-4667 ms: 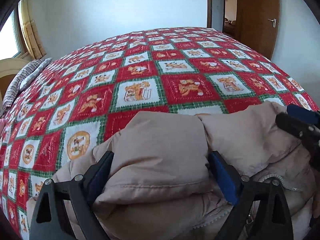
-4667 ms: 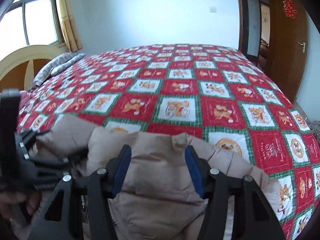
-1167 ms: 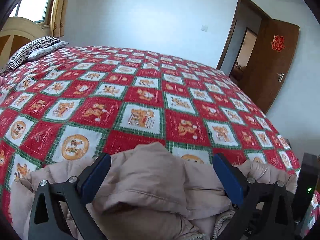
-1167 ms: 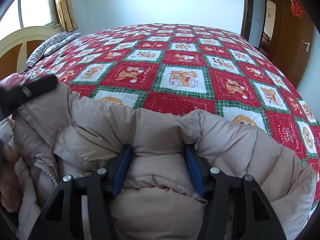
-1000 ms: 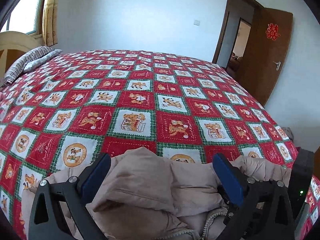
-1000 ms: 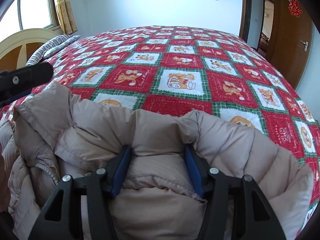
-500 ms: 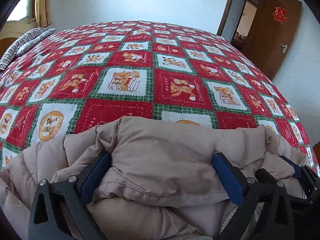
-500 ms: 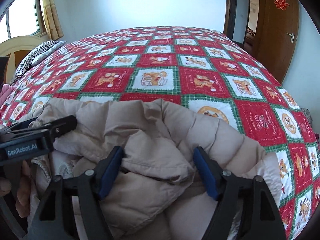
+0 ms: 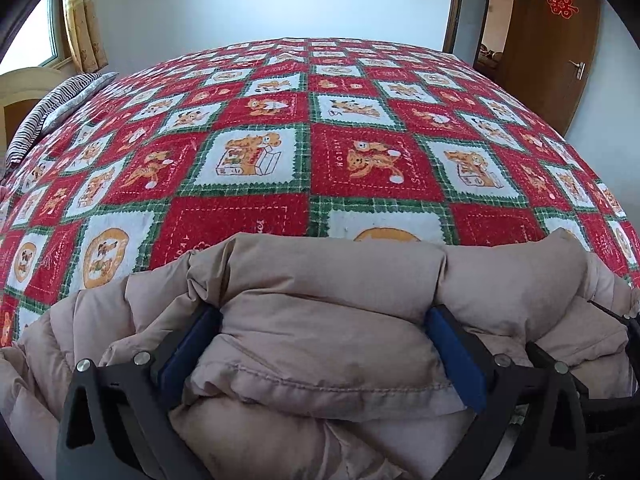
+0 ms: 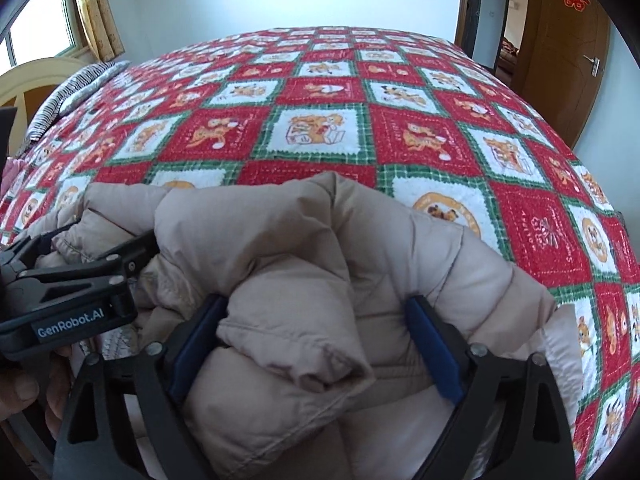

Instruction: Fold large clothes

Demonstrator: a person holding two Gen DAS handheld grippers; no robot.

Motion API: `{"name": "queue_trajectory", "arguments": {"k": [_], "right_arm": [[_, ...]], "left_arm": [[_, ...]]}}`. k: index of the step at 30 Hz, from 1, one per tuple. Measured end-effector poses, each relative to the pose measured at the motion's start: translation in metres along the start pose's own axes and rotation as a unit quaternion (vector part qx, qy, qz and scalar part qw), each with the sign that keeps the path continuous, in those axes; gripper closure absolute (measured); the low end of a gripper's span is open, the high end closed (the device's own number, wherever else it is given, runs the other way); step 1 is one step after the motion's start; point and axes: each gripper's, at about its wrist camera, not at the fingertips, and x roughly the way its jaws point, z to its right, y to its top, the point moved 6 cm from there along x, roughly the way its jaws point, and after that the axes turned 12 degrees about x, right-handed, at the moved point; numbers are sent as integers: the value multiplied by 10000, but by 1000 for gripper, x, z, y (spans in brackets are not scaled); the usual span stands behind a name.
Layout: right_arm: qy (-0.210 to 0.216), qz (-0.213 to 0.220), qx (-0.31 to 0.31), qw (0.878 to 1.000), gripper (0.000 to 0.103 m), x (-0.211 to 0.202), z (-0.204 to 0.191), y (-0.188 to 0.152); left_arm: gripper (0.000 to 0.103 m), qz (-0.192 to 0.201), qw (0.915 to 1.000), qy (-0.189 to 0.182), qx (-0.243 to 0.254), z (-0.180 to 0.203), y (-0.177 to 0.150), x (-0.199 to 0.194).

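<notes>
A beige puffer jacket (image 9: 332, 280) lies bunched at the near edge of a bed with a red, green and white quilt (image 9: 320, 140). My left gripper (image 9: 320, 314) points down into the jacket. Its jaws stand wide, and a thick rolled fold fills the gap between the blue pads. In the right wrist view the jacket (image 10: 280, 232) is heaped the same way. My right gripper (image 10: 316, 300) is opening, and a loose puffy fold still lies between its pads. The left gripper (image 10: 114, 230) shows at that view's left, resting on the jacket.
The quilt (image 10: 320, 92) stretches far beyond the jacket. A striped pillow (image 9: 48, 108) and a cream headboard (image 9: 20, 88) are at the far left under a window. A brown door (image 9: 560, 40) stands open at the right. A hand (image 10: 24, 392) holds the left gripper.
The left gripper has sunk and tipped down into the jacket, which now fills its jaws. The right gripper's jaws have widened and the fold between them has slackened.
</notes>
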Motion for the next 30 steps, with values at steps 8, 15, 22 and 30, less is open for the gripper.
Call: {"name": "queue_trajectory", "arguments": {"k": [8, 15, 22, 30], "right_arm": [[33, 543, -491, 9973, 11, -96, 18, -12], [249, 59, 56, 9997, 11, -164, 79, -130], [62, 107, 713, 9974, 11, -226, 135, -230], [255, -15, 1057, 9941, 11, -256, 149, -305]], "left_arm": [[1, 1008, 9941, -361, 173, -21, 5, -133], [1, 692, 9923, 256, 999, -48, -148, -219], [1, 342, 9967, 334, 654, -72, -305, -271], [1, 374, 9992, -115, 109, -70, -375, -294]]}}
